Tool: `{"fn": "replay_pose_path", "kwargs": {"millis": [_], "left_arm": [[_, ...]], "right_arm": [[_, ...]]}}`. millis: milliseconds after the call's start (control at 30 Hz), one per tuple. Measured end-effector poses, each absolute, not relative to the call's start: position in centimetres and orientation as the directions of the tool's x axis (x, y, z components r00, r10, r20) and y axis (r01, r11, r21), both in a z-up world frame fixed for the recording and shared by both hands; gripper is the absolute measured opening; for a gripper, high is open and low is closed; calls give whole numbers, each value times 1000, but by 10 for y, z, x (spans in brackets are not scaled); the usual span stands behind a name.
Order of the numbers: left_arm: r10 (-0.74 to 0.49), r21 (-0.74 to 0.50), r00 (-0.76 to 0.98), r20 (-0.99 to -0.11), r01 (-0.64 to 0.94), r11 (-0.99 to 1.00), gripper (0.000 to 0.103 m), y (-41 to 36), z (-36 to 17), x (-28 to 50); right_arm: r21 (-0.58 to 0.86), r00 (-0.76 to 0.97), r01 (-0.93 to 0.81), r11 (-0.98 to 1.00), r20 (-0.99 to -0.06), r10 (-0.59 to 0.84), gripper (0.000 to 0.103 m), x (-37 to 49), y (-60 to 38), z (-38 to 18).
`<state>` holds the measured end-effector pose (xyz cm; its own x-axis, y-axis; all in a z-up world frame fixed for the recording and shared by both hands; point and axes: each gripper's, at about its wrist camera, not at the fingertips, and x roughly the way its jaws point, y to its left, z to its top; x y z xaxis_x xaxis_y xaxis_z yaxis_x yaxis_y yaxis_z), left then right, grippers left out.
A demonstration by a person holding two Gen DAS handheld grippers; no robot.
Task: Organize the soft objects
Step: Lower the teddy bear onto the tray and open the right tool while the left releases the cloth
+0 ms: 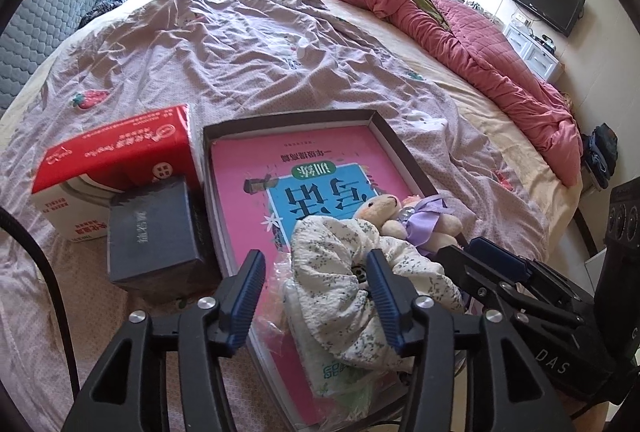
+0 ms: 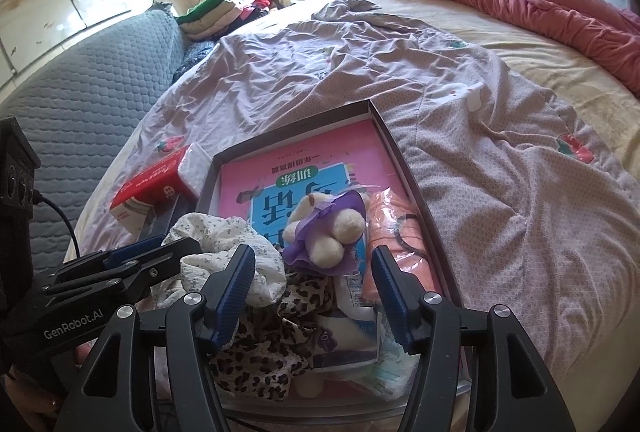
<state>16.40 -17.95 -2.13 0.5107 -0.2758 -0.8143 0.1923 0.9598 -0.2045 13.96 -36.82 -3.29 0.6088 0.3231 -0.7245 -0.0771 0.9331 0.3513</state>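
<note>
A shallow dark box [image 1: 288,117] lies on the bed with a pink book [image 1: 248,171] inside it. On the book's near end rest a white floral scrunchie [image 1: 340,244], a small teddy bear [image 1: 404,220] with a purple ribbon, and a tissue packet [image 1: 332,368]. My left gripper [image 1: 316,296] is open around the white scrunchie; its left pad stands clear of the cloth. In the right wrist view, my right gripper [image 2: 312,292] is open over a leopard-print scrunchie [image 2: 272,344], just short of the bear [image 2: 332,232]. An orange packet [image 2: 394,232] lies by the box's right wall.
A red tissue box [image 1: 116,151] and a dark grey box [image 1: 156,232] stand left of the dark box. A rumpled lilac sheet [image 1: 240,43] covers the bed, with a pink quilt [image 1: 480,43] bunched along its right side. A grey padded headboard [image 2: 88,91] runs along the left.
</note>
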Motion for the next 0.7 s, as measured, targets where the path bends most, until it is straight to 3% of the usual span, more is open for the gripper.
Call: {"fn": "replay_pose_path", "kwargs": {"millis": [400, 700], "left_arm": [[-217, -140, 536, -816, 180, 974, 65, -173, -8, 153], [-194, -121, 541, -818, 166, 979, 69, -167, -2, 144]], "right_arm": [[338, 621, -83, 937, -718, 314, 69, 134, -364, -21], [318, 635, -83, 944, -713, 296, 74, 129, -361, -13]]}}
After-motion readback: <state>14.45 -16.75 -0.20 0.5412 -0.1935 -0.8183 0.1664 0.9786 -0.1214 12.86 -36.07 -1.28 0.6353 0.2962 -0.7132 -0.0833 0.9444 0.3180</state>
